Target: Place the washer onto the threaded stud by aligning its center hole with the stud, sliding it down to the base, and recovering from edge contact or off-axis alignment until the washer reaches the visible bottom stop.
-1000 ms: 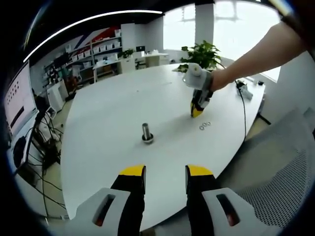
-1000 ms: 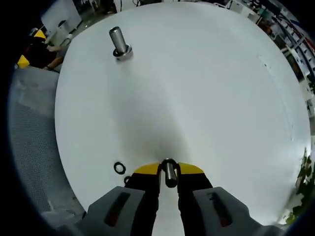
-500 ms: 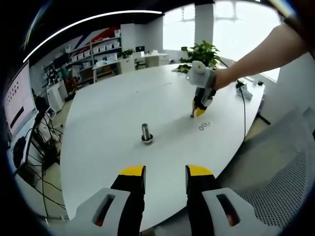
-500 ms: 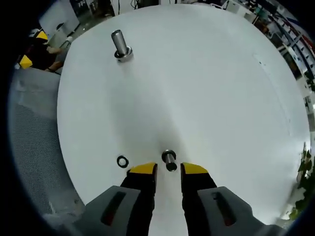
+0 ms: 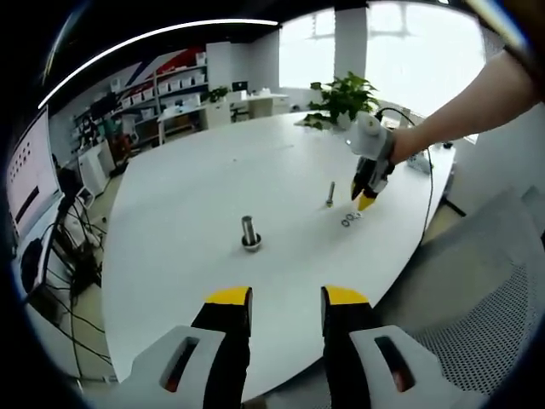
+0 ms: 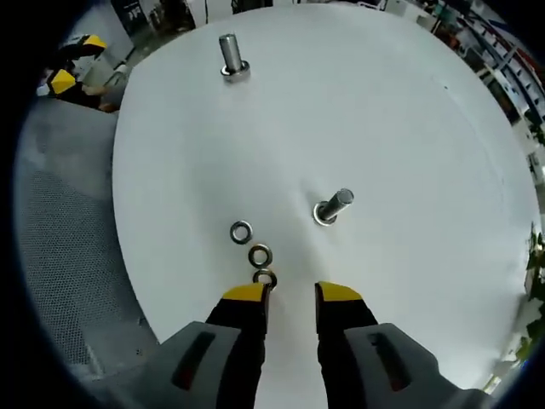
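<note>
Two threaded studs stand upright on the white round table (image 5: 183,183): one near the middle (image 5: 249,233) and a slimmer one (image 5: 329,194) farther right. In the right gripper view the slimmer stud (image 6: 332,206) stands just beyond my right gripper (image 6: 288,294), which is open and holds nothing. Three washers (image 6: 259,255) lie in a short row right at its left fingertip. The other stud (image 6: 232,59) is at the far edge. My left gripper (image 5: 279,298) hangs open over the near table edge. My right gripper (image 5: 366,202) hovers by the washers (image 5: 349,221), held by a person's hand.
A grey mesh chair (image 5: 490,294) sits at the table's right edge, also seen in the right gripper view (image 6: 60,256). A potted plant (image 5: 345,92) and a black cable (image 5: 422,183) lie at the far side. Shelves and desks fill the room behind.
My right gripper opened, left the slimmer stud standing on the table, and drew back to the washers. The left gripper has not moved.
</note>
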Motion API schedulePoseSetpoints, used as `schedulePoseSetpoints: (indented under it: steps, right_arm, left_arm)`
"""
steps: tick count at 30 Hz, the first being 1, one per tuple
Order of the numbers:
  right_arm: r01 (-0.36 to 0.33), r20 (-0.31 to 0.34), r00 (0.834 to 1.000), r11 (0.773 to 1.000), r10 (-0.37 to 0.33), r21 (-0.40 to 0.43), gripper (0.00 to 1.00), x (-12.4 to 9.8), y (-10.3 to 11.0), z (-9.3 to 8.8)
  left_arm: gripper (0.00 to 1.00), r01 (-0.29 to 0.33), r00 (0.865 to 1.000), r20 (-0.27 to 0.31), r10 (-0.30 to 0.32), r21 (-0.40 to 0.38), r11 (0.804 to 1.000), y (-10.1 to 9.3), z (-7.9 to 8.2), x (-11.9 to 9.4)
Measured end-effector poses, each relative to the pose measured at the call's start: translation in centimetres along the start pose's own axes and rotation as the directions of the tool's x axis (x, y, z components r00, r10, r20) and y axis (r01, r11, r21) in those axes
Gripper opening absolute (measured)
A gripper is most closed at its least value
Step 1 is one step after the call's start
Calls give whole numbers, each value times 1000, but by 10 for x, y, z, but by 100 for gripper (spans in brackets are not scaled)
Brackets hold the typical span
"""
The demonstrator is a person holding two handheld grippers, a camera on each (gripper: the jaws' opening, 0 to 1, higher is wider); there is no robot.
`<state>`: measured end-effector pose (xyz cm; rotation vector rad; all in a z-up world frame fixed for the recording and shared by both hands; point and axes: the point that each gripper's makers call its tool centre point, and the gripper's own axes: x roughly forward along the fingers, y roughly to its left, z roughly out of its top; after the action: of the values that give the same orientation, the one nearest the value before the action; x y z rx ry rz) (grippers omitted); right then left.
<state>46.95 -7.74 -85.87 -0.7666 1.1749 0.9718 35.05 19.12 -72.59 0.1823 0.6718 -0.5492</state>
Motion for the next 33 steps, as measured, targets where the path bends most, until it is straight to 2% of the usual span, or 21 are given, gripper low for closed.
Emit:
schedulePoseSetpoints:
  steps: [6,9,12,16,17,22,33]
  right_arm:
    - [-24,22,999,1000,25,-18,24,0,13,4]
    - [-25,9,1000,999,26,-40,24,4,16,3]
    - [-39,9,999,999,39,-20,24,7,18,3]
    - [-23,-25,999,999,22,-47,23,11,18,-4]
    - [-16,-19,1000,997,15,-72,23,10,17,-3]
    - [-13,-9,1000,997,13,-70,23,10,15,-2]
    - [-15,-62,998,993,8,-120,21,12,16,0]
  left_arm:
    - [30,2,1000,0,-2,2,1000,0,0,0]
    - [30,2,1000,0,-2,2,1000,0,0,0]
    - [30,1,1000,1,-1,2,1000,0,0,0]
    - [30,0,1000,1,0,1,1000,1,0,0]
    - [30,0,1000,1,0,1,1000,1,0,0]
    - [30,3,1000,2,-3,0,1000,0,0,0]
    - [30,4,1000,-8,-4,1,1000,0,-2,1]
